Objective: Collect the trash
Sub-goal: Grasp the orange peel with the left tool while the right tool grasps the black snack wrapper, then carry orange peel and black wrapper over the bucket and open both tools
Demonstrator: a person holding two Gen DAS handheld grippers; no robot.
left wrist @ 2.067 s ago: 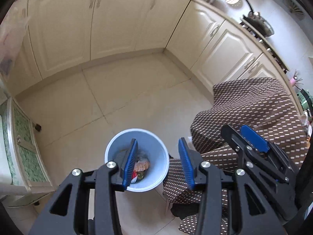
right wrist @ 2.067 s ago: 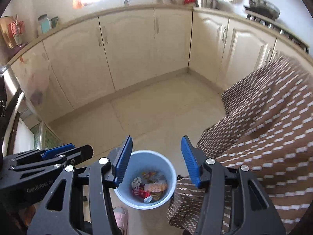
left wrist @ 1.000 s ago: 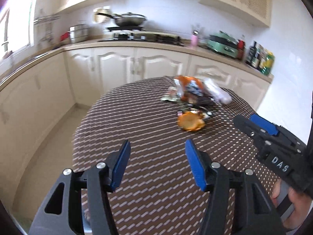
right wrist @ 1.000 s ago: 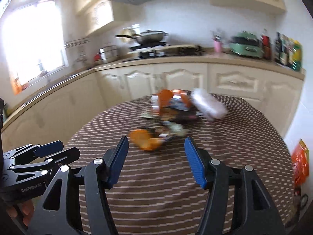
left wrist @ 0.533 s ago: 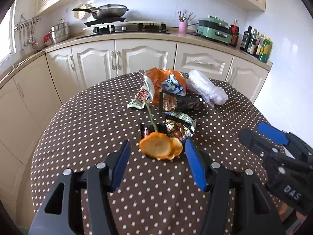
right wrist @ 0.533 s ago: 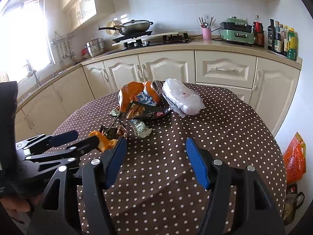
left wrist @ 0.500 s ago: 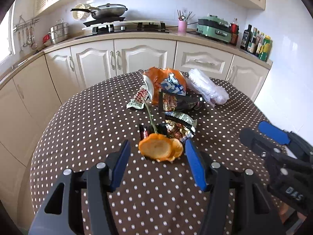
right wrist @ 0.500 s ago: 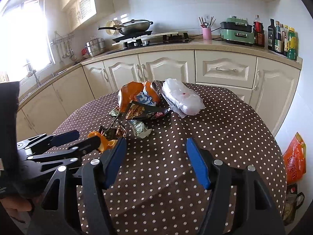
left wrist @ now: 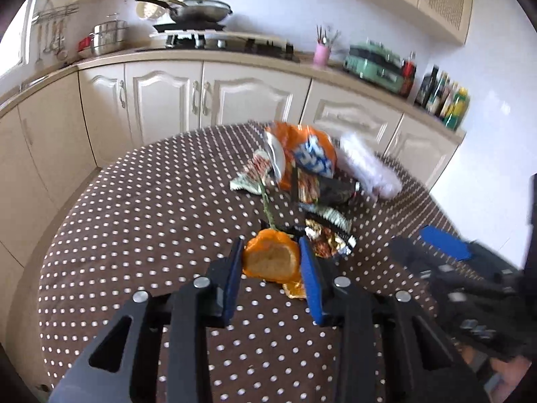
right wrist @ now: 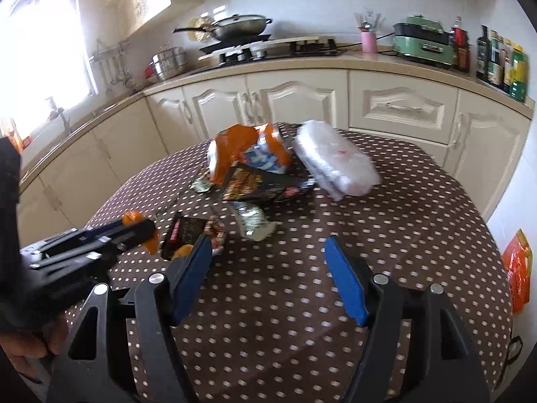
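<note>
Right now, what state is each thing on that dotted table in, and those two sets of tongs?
Left tongs: just been closing, pads against the orange peel.
Orange peel: between the left tongs, on the tablecloth.
Right tongs: open, empty.
Orange chip bag: crumpled, torn open.
Clear plastic bag: bunched, lying flat.
Silver wrapper: crumpled, untouched.

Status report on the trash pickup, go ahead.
Left gripper just closing around the orange peel. Right gripper open, empty, over the table. Wrappers left. Nothing in the way.
</note>
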